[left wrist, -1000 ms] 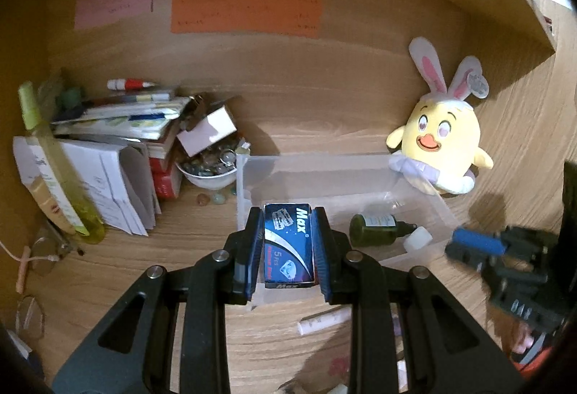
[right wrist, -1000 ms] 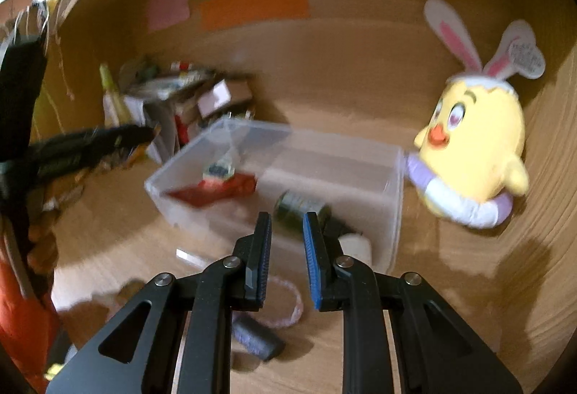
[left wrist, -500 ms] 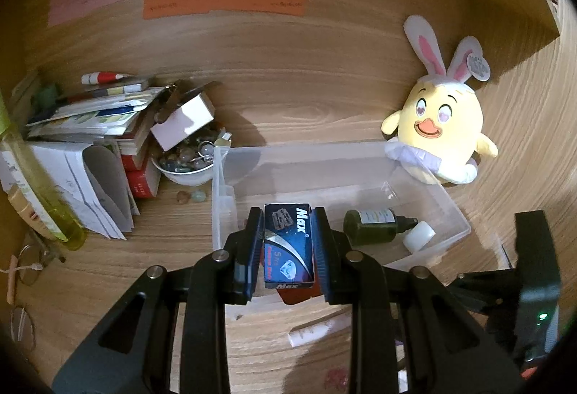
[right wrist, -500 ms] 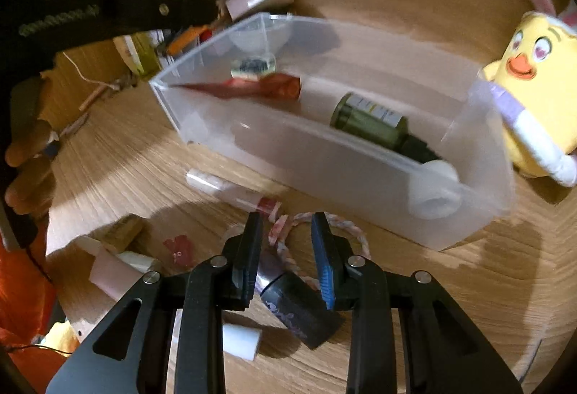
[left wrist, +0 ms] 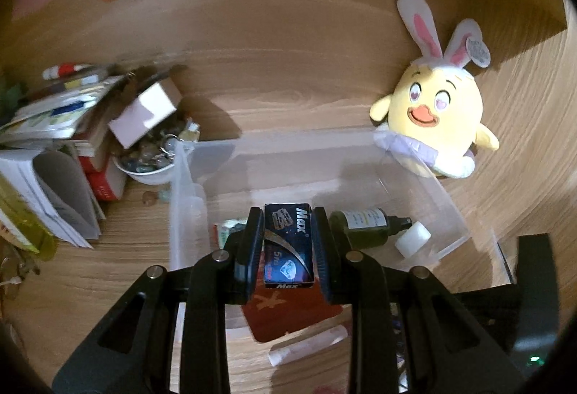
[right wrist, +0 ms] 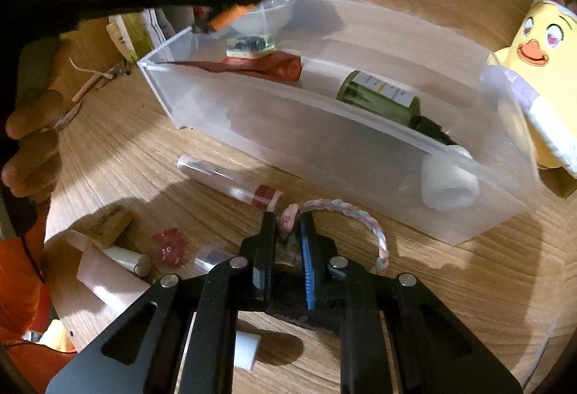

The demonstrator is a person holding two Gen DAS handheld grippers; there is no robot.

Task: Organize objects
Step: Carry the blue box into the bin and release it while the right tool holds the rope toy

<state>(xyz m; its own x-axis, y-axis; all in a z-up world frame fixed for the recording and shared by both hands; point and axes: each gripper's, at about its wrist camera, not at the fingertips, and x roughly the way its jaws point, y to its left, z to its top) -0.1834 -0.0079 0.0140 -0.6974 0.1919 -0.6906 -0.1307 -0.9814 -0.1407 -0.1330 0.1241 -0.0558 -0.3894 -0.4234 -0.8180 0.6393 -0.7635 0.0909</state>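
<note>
The plush chick [right wrist: 541, 69] is cut off by the picture's right edge.

We see a wood-grain table [right wrist: 450, 286] carrying a clear plastic bin [right wrist: 324, 149] near its middle. Just in front of the bin lie a capped tube [right wrist: 230, 183] and a braided pastel loop [right wrist: 360, 217]; further forward are a small red figure [right wrist: 169, 244], a pale pink tube [right wrist: 108, 280], a tan block [right wrist: 106, 224] and a white cap [right wrist: 246, 350]. Beside the bin's far end sit a white bowl of trinkets [left wrist: 148, 167] and a stack of books and papers [left wrist: 61, 141]. A yellow plush chick [left wrist: 436, 120] rests against the bin's other end.
</note>
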